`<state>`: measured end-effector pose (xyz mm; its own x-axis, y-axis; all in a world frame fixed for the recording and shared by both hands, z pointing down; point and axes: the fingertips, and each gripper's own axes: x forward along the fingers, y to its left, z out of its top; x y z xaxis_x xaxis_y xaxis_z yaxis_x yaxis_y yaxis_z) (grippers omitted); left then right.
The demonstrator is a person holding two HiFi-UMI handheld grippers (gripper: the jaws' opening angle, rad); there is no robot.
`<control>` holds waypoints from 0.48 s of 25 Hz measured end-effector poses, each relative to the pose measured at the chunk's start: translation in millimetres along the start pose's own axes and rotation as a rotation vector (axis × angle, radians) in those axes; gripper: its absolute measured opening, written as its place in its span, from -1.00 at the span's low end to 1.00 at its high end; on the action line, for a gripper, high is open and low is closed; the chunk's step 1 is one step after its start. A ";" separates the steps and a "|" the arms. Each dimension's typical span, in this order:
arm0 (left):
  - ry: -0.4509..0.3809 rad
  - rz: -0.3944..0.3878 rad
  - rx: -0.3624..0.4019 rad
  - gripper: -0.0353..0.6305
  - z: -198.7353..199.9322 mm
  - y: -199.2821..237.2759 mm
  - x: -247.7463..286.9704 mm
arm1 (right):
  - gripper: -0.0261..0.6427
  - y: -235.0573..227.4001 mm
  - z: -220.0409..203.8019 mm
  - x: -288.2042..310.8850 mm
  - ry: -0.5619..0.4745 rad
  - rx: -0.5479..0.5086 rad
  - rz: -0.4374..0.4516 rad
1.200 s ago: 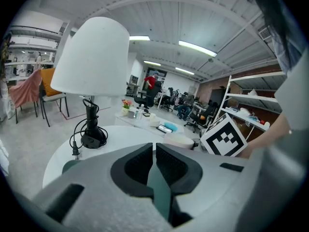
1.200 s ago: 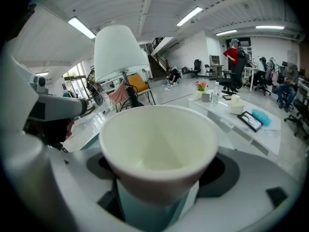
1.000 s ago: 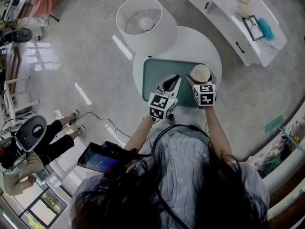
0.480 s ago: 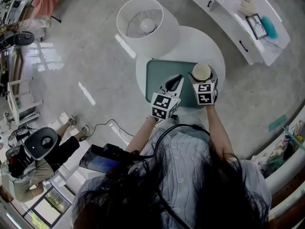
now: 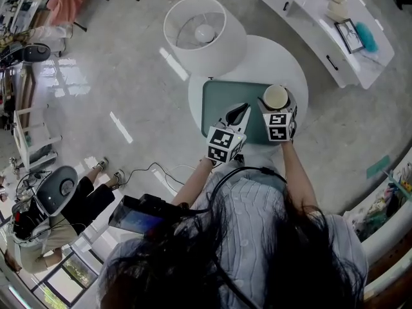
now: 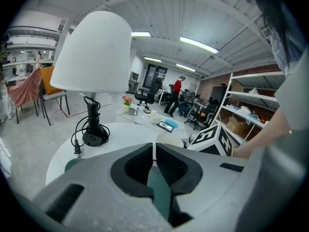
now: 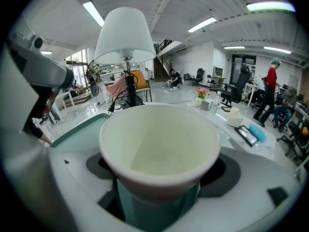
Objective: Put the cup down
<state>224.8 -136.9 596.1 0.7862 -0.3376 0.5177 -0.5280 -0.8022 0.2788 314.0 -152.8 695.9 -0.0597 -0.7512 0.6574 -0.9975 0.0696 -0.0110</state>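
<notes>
An empty cream paper cup (image 5: 275,97) stands upright between the jaws of my right gripper (image 5: 277,107), which is shut on it. It is over the right part of a teal mat (image 5: 222,98) on a round white table (image 5: 257,53). The right gripper view shows the cup (image 7: 159,144) filling the middle with teal mat below; I cannot tell whether its base touches the mat. My left gripper (image 5: 241,109) is over the mat just left of the cup, shut and empty, its jaws meeting (image 6: 154,151). The cup's rim (image 6: 169,140) shows beyond it.
A white table lamp (image 5: 203,34) stands on the table's far left, its black base and cord (image 6: 89,134) beside the mat. A long white bench (image 5: 322,24) with a picture frame and small items lies beyond at the right. A seated person (image 5: 58,198) is on the floor at left.
The head view has drifted a little; both grippers keep their places over the mat and the cup stays held. The seated person at the lower left has shifted.
</notes>
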 end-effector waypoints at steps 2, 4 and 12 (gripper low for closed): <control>-0.003 0.002 0.003 -0.84 -0.6 0.7 -1.5 | 0.34 -0.7 -2.0 0.5 0.002 0.013 -0.001; -0.003 0.003 0.004 -0.84 -1.9 1.6 -2.8 | 0.34 -0.8 -4.8 1.0 0.013 0.015 -0.002; 0.000 -0.001 0.013 -0.84 -7.4 -0.6 -11.7 | 0.35 2.6 -17.5 -4.8 0.039 0.065 -0.028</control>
<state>213.6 -128.8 595.8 0.7867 -0.3368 0.5174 -0.5231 -0.8088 0.2688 312.4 -137.5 705.9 -0.0312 -0.7260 0.6870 -0.9992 0.0049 -0.0402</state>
